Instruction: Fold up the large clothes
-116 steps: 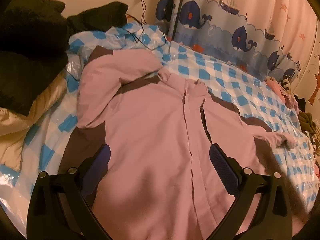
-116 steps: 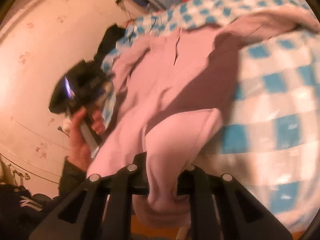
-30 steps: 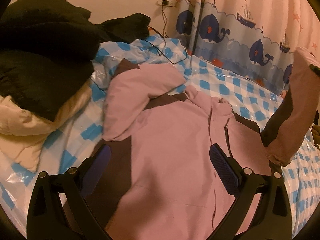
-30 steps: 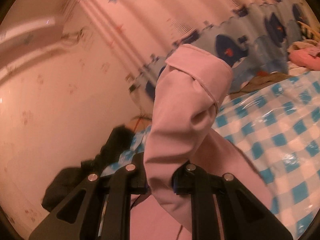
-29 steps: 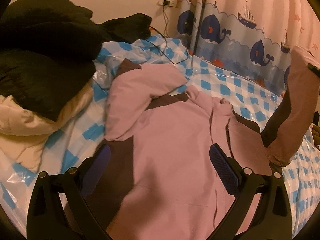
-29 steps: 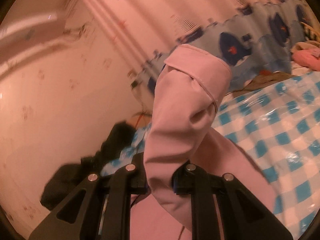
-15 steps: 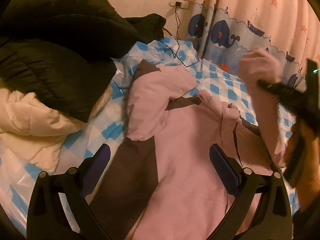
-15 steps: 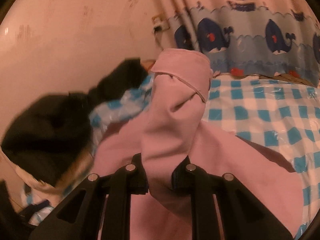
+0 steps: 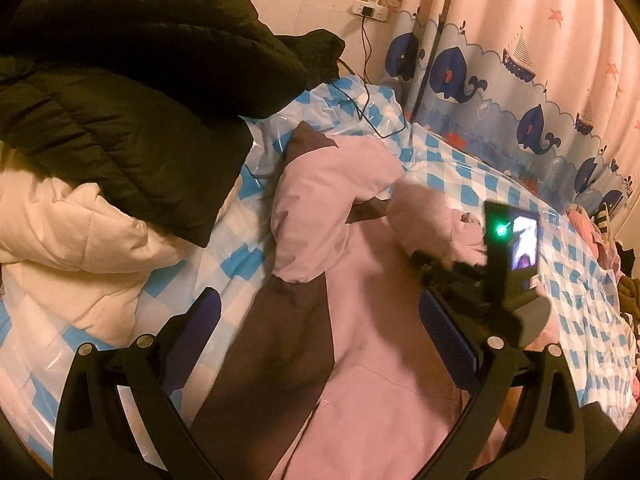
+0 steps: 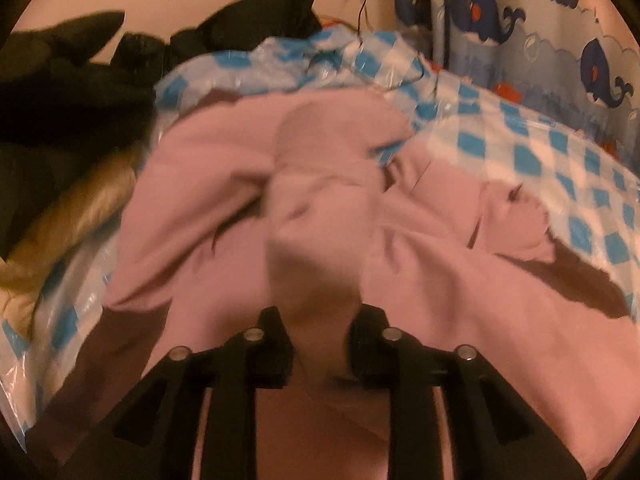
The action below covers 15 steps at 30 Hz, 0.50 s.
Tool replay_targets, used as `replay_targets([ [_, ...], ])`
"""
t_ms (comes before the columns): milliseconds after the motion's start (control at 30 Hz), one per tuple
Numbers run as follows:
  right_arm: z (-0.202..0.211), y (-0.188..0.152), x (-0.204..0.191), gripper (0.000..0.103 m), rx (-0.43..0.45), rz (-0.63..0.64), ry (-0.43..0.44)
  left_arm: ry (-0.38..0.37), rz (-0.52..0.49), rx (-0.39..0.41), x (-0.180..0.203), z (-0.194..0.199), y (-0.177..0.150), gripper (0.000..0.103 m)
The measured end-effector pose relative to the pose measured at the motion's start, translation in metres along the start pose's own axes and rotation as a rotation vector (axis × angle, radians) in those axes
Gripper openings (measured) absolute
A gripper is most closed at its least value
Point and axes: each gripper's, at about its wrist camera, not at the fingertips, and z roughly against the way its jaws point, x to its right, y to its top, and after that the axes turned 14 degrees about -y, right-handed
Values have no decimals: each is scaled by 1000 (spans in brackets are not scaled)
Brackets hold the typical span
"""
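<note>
A pink jacket point(image 9: 372, 320) with dark brown panels lies spread front-up on a blue-and-white checked plastic sheet point(image 9: 240, 264) covering the bed. Its long axis runs from the near edge of the left wrist view, where the hem end is, up and away toward the wall and the whale-print curtain point(image 9: 500, 92), where the collar end points. 1 sleeve point(image 9: 320, 208) is folded in on the left side of the body.

The left gripper point(image 9: 320, 332) hovers above the lower body of the jacket, its 2 blue-padded jaws spread wide with nothing between them.

The right gripper point(image 10: 320, 344) is over the chest of the jacket, seen in the left wrist view as a dark frame point(image 9: 496, 280) with a green light. The other sleeve point(image 10: 320, 232) runs from between its jaws forward across the jacket, cuff end pointing toward the collar. The jaws have just been opening and stand a little apart, with the sleeve between them; the picture is blurred, so I cannot tell whether the pads press it.

A black puffer coat point(image 9: 132, 92) and a cream quilted garment point(image 9: 68, 248) are piled to the left of the jacket. A charger cable point(image 9: 368, 92) hangs from a wall socket point(image 9: 374, 6) onto the sheet.
</note>
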Motion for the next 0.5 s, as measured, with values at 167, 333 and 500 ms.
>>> replay_targets([
  [167,-5,-13,-19,54,-9,25,32,2,-1,3,-1,2,1,95],
  [333,3,-17,-33,66,-10,35,95,1,2,4,-3,4,1,95],
  [500,25,-14,-47,67,44,41,155,3,6,7,-5,6,3,95],
])
